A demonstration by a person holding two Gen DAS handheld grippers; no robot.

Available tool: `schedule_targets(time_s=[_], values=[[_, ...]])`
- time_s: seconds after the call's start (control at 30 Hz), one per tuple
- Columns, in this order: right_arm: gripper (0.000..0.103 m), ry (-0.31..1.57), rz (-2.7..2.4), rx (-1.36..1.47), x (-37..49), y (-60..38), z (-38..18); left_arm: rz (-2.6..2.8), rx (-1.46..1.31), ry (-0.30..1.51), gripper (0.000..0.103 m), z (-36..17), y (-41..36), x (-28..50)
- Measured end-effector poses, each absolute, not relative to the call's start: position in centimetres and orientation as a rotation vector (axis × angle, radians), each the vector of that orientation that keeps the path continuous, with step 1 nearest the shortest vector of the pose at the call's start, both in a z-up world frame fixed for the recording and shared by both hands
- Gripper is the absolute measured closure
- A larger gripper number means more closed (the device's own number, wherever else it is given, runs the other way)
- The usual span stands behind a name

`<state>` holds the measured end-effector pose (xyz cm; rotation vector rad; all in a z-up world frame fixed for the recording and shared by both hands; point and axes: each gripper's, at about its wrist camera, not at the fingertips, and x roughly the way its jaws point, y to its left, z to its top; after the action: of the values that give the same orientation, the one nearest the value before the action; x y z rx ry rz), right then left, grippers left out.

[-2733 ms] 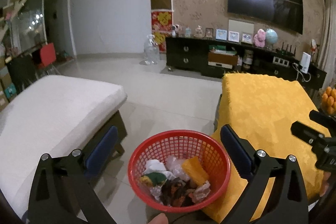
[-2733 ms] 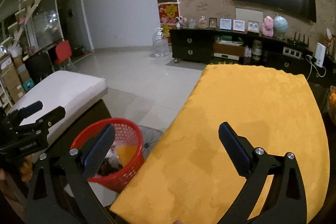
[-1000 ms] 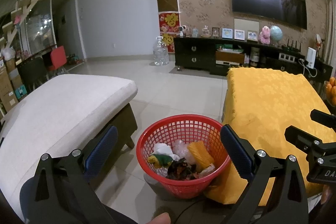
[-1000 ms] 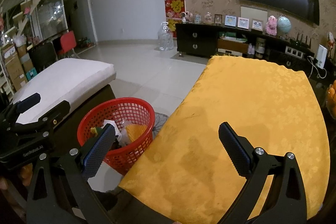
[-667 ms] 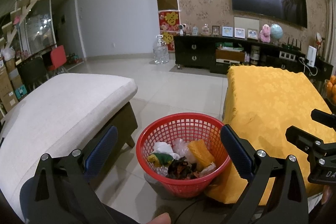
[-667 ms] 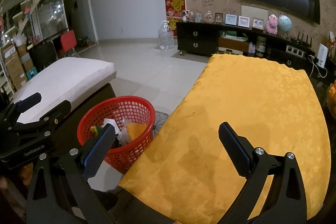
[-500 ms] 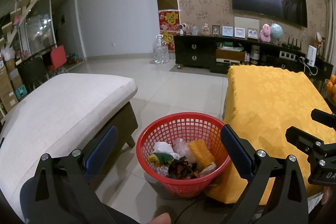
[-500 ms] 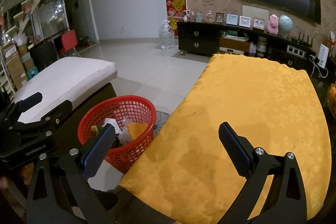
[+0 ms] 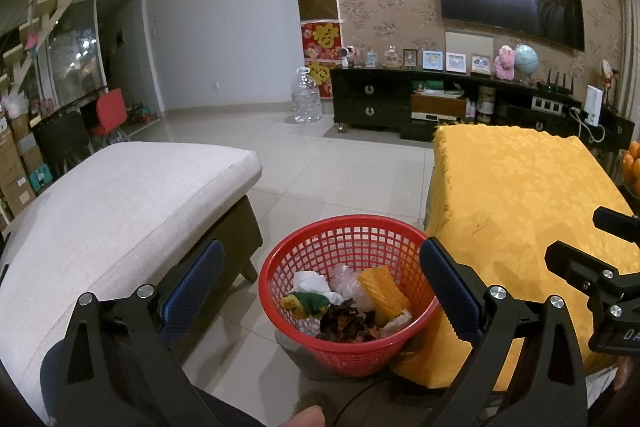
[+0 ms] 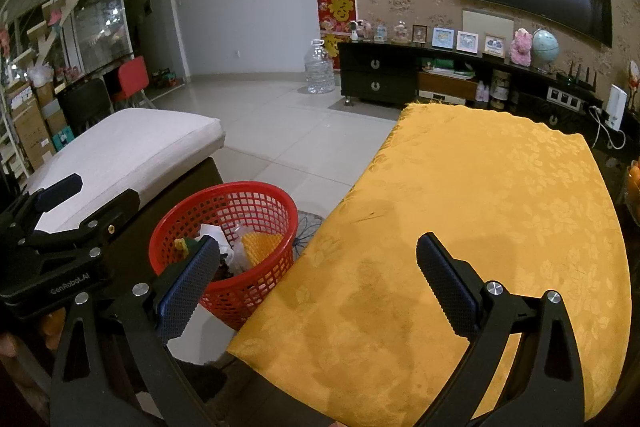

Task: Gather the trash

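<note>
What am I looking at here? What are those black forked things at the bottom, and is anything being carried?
These are two hand-held tools, not a robot; a person holds one in each hand. Each carries a camera looking forward along its fingers, which gives the two pictures. The left gripper points at a red basket on the floor, holding crumpled wrappers and paper. The right gripper hangs over a table under a yellow cloth, which looks bare. Both are open and hold nothing. A pale cushioned seat stands left of the basket.
</note>
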<state>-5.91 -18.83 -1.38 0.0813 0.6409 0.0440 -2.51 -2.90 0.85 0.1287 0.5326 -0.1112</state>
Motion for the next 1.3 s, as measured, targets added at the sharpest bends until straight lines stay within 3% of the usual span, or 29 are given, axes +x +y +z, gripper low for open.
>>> schedule_targets(time_s=[1.3], values=[[0.007, 0.656, 0.031, 0.128, -6.2, -20.6, -1.4, -0.158, 0.134, 0.521, 0.008, 0.5, -3.3, -2.9]])
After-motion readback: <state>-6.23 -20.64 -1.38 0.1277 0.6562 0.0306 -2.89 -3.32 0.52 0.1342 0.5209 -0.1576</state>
